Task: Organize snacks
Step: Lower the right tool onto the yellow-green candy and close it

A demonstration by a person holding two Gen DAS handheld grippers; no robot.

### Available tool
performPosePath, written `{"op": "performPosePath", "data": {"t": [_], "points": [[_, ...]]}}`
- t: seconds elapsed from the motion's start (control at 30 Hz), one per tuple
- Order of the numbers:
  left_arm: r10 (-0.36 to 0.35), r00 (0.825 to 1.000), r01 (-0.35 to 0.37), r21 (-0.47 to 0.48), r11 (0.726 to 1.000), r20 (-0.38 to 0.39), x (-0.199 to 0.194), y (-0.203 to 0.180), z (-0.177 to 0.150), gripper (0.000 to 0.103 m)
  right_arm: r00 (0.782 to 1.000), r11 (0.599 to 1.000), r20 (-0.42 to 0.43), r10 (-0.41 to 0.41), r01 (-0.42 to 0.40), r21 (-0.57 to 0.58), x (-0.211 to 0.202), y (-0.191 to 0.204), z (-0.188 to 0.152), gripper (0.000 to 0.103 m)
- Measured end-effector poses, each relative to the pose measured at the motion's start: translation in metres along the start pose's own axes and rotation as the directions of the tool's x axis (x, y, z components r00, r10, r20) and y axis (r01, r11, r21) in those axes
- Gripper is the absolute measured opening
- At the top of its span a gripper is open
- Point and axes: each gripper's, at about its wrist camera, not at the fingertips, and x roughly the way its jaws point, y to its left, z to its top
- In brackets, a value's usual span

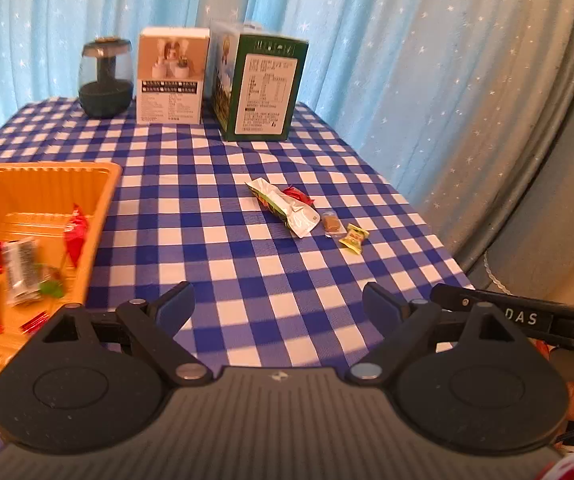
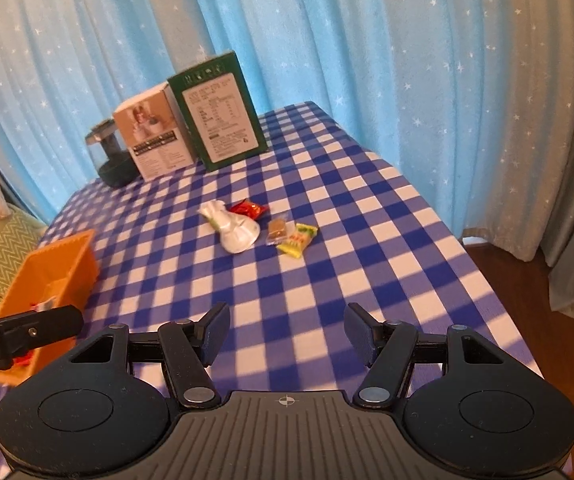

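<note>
both my claws, left (image 1: 278, 308) and right (image 2: 286, 334), are spread wide and hold nothing. four snacks (image 2: 241, 228) lie together, far from the orange bin (image 1: 47, 188). i might pinch two together and drop one.

I count: loose snacks (image 1: 301, 210) on counter 4 | boxes (image 1: 171, 76) 2 | orange tray (image 1: 47, 176) 1 | dark jar (image 1: 106, 78) 1

The tray (image 1: 47, 184) sits at the table's (image 1: 223, 240) left edge; four snacks (image 1: 299, 212) lie mid-table; two boxes (image 1: 223, 80) stand at the far edge.
</note>
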Motion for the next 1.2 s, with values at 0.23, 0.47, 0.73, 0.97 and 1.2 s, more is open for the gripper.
{"op": "performPosePath", "data": {"t": [0.23, 0.47, 0.73, 0.97, 1.2], "points": [[0.0, 0.999, 0.0, -0.007, 1.0, -0.032, 0.067, 0.008, 0.012, 0.087, 1.0, 1.0, -0.028, -0.012, 0.012, -0.011, 0.067, -0.016, 0.021, 0.064], [0.014, 0.998, -0.014, -0.002, 1.0, -0.057, 0.115, 0.021, 0.02, 0.084, 0.998, 1.0, -0.053, 0.025, -0.026, -0.012, 0.124, -0.015, 0.04, 0.054], [0.022, 0.998, -0.021, 0.015, 1.0, -0.058, 0.144, 0.026, 0.028, 0.084, 0.998, 1.0, -0.069, 0.008, -0.007, 0.025, 0.17, -0.02, 0.052, 0.048], [0.003, 0.999, -0.002, 0.007, 1.0, -0.048, 0.149, 0.024, 0.034, 0.084, 0.996, 0.993, -0.062, -0.066, 0.06, -0.104, 0.178, -0.003, 0.049, 0.038], [-0.002, 0.998, 0.002, 0.003, 1.0, -0.056, 0.153, 0.025, 0.034, 0.084, 0.995, 0.987, -0.067, -0.08, 0.069, -0.146, 0.182, -0.002, 0.048, 0.011]]}}
